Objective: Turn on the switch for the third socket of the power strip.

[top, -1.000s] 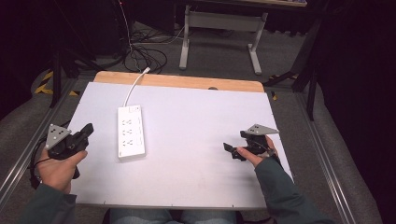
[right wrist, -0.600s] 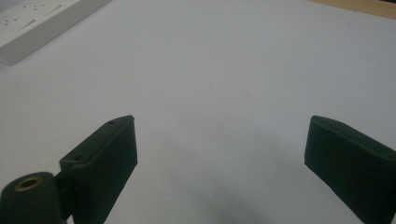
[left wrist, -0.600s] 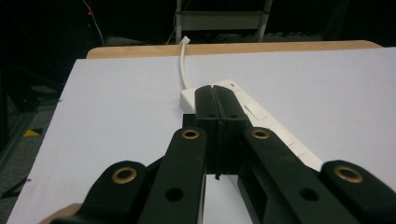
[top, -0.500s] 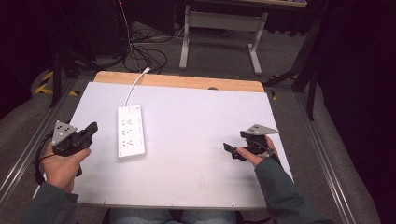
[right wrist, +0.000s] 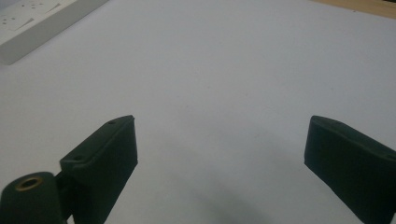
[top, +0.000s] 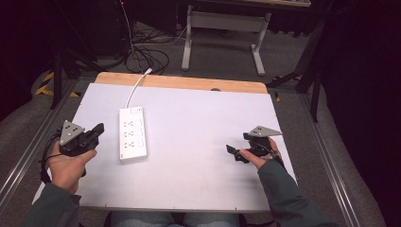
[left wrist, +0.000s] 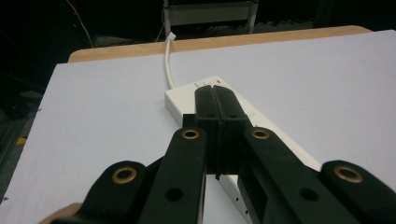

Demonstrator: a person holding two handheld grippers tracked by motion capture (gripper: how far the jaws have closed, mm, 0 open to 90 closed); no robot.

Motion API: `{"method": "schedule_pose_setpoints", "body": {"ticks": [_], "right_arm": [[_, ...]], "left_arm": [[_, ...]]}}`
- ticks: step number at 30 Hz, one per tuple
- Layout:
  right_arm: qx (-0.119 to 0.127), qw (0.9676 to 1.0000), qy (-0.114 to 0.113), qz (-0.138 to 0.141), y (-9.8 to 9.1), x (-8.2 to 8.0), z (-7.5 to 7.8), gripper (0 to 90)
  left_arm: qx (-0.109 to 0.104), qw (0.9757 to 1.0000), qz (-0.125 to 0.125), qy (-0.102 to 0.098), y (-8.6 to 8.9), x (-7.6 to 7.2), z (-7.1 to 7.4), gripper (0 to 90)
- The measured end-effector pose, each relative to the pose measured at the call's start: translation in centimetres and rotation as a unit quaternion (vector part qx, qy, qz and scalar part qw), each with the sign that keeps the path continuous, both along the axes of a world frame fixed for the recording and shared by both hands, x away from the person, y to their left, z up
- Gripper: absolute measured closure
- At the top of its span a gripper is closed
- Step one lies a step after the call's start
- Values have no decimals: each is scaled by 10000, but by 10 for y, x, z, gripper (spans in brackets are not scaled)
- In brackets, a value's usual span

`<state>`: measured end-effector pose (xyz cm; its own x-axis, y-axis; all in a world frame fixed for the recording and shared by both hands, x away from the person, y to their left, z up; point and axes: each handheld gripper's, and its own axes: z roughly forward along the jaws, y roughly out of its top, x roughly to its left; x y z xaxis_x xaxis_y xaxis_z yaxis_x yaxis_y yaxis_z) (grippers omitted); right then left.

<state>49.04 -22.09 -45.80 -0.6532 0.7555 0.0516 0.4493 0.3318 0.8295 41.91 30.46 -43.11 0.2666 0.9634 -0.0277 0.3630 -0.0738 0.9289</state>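
While both hands are resting at the near corners of the table, the scene is reading as follows.

Table: a white sheet (top: 198, 156) is covering most of the top, with a strip of bare wood (top: 189, 83) showing along the far edge.

Power strip: a white power strip (top: 132, 133) is lying flat on the left half of the sheet, its long side running away from the person. Its white cord (top: 135, 85) is leaving the far end, crossing the wooden strip and ending at a small white tip just beyond it.

Left gripper: the left gripper (top: 98, 131) is sitting in the left hand (top: 66, 163) just left of the strip, near it but apart from it, and pointing toward it. In the left gripper view its jaws are pressing flat together with nothing between them, and the strip is lying right behind them.

Right gripper: the right gripper (top: 234, 153) is sitting in the right hand (top: 262, 153) near the right edge of the sheet, well apart from the strip. In the right gripper view its jaws are standing wide apart over bare white sheet, holding nothing, and a corner of the strip is showing at the upper left.

Floor: dark cables (top: 146, 54) and the legs of a grey stand (top: 222, 35) are lying beyond the table.
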Motion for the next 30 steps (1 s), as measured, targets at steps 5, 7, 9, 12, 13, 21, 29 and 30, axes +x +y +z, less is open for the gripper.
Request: {"method": "schedule_pose_setpoints", "body": {"ticks": [5,7,9,12,13,21,29,30], "right_arm": [[-6,10000,5,10,0,0,0,103],[-7,10000,0,15,0,0,0,103],[-6,10000,0,10,0,0,0,103],[-4,10000,13,-2,-1,1,0,103],[-4,10000,13,-2,-1,1,0,103],[-14,10000,3,-4,0,0,0,104],[-9,10000,18,10,0,0,0,105],[-9,10000,19,6,0,0,0,104]], "left_arm": [[71,9999,-90,33,-6,4,0,899],[98,9999,-113,39,-8,5,0,899],[146,9998,-150,69,-10,7,0,899],[199,9995,-213,107,-14,10,-1,899],[199,9995,-213,107,-14,10,-1,899],[357,9984,-407,164,-24,16,-2,899],[491,9971,-535,239,-31,21,-4,900],[511,9968,-557,250,-32,22,-4,899]]}}
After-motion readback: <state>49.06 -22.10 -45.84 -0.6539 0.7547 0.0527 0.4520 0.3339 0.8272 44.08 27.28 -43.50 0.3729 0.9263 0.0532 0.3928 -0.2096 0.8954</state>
